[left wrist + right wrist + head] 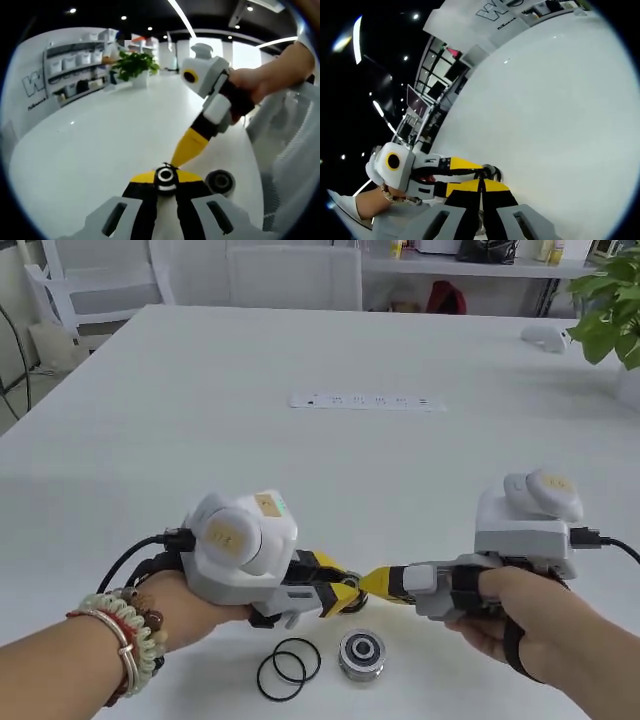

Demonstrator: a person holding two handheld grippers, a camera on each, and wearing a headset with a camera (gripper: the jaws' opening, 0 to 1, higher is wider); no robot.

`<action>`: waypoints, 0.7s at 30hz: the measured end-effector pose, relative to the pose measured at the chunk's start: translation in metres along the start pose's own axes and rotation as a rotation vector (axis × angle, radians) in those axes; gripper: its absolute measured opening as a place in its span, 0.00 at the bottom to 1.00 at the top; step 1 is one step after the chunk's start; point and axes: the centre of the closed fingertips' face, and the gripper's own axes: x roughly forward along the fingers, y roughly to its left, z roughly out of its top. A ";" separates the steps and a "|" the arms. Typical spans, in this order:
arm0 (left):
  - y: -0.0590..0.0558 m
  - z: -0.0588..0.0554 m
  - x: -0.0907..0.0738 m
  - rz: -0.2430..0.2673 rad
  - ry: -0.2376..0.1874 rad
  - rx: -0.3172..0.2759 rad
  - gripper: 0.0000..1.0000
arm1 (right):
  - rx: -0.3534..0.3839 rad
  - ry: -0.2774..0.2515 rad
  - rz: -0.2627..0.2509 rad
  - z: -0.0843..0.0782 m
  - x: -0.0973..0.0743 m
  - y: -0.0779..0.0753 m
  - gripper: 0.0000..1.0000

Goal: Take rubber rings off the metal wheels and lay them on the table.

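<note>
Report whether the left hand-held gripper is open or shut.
Shut. In the left gripper view, the left hand-held gripper has its yellow-tipped jaws clamped on a metal wheel.

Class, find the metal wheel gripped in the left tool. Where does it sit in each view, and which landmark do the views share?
Head view: metal wheel, low centre, above the loose rubber rings.
Left gripper view: wheel, bottom centre, in the left tool.
Right gripper view: wheel, lower left of centre.
Shared landmark: the white table.

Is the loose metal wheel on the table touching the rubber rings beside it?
Apart. The head view shows bare table between the metal wheel and the nearer rubber ring.
</note>
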 end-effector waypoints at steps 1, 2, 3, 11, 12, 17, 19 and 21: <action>0.000 0.000 0.000 0.000 0.000 0.000 0.14 | -0.004 0.002 -0.002 0.000 0.000 0.000 0.00; 0.000 0.000 0.000 -0.001 0.000 0.001 0.14 | -0.003 0.002 -0.001 0.000 0.000 0.000 0.00; 0.000 0.000 0.000 -0.002 0.000 0.002 0.14 | -0.002 0.001 0.001 0.000 0.000 0.000 0.00; 0.001 -0.001 0.001 -0.003 0.001 0.005 0.14 | -0.010 0.000 0.006 0.000 0.000 0.002 0.00; 0.001 -0.001 0.000 -0.003 0.001 0.005 0.14 | -0.012 0.001 0.006 0.000 0.000 0.003 0.00; 0.002 -0.001 0.000 -0.004 0.001 0.005 0.14 | -0.021 0.002 0.009 0.000 0.000 0.004 0.00; 0.002 -0.001 0.000 -0.004 0.001 0.005 0.14 | -0.023 0.003 0.010 0.001 0.000 0.004 0.00; 0.002 -0.001 0.000 -0.004 0.000 0.005 0.14 | -0.026 0.003 0.012 0.001 0.000 0.004 0.00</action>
